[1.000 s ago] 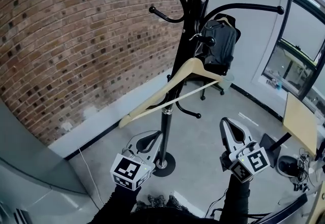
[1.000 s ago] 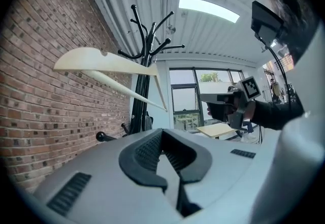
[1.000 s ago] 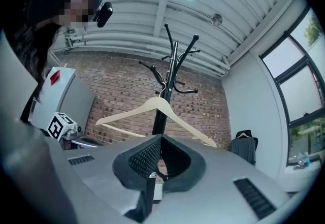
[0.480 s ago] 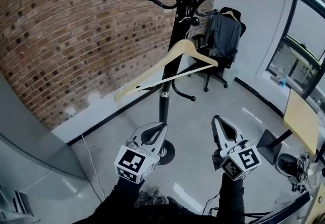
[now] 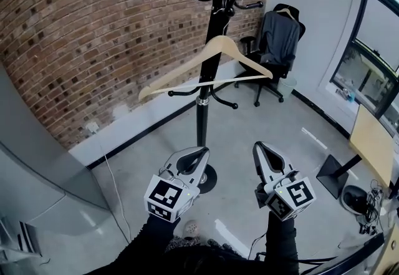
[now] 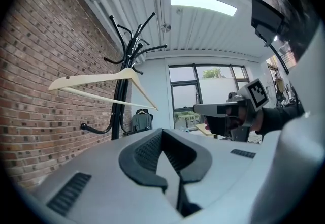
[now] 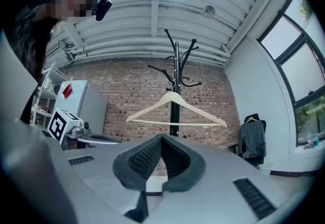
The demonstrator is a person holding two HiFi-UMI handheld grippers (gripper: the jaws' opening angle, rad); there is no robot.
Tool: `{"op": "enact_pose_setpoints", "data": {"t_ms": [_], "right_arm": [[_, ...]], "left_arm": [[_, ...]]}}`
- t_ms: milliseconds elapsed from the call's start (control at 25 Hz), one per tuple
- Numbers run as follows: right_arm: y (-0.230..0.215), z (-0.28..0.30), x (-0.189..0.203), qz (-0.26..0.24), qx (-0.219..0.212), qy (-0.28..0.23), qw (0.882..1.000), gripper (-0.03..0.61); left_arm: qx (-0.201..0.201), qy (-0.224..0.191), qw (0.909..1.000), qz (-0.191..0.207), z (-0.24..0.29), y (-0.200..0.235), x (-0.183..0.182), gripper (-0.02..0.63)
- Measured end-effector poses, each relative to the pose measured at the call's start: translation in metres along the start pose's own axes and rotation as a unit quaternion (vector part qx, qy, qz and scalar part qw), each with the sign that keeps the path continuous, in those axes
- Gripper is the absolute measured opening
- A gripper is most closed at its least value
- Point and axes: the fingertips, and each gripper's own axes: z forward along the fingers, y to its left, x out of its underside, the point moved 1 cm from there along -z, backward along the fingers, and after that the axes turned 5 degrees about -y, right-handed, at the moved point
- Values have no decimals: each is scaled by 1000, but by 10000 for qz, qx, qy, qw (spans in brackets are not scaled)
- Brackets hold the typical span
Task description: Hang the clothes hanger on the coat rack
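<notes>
Backed off since a second ago, both grippers now sit farther from the coat rack (image 5: pixel 201 124), which stands far and centre before the brick wall (image 5: pixel 81 37). Its wooden hanger (image 5: pixel 218 43) hangs from a hook high on the pole, leveller than before. Left gripper (image 5: pixel 202 151) and right gripper (image 5: pixel 257 144) are near, fingers pressed together on nothing

I see open floor (image 5: pixel 249 133) ahead, free pass up to coat rack (image 5: pixel 201 124). Hanger (image 5: pixel 215 45) spans across pole up high, bars straight reach there. Brick wall (image 5: pixel 75 30) behind rack; chair (image 5: pixel 274 49) beyond, right, well apart.
</notes>
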Motion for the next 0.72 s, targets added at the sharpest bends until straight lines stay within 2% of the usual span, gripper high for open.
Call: {"op": "enact_pose_setpoints", "data": {"t_ms": [240,720], "right_arm": [[12,-6,-3,-7,-110,47,9999,9],[33,-11,4,-337,-417,283,9982,9]], "left_arm": [[-89,-52,9999,60,-9,-11,-8,8],[-336,-98,9994,53,-27,-13,-10,8]]}}
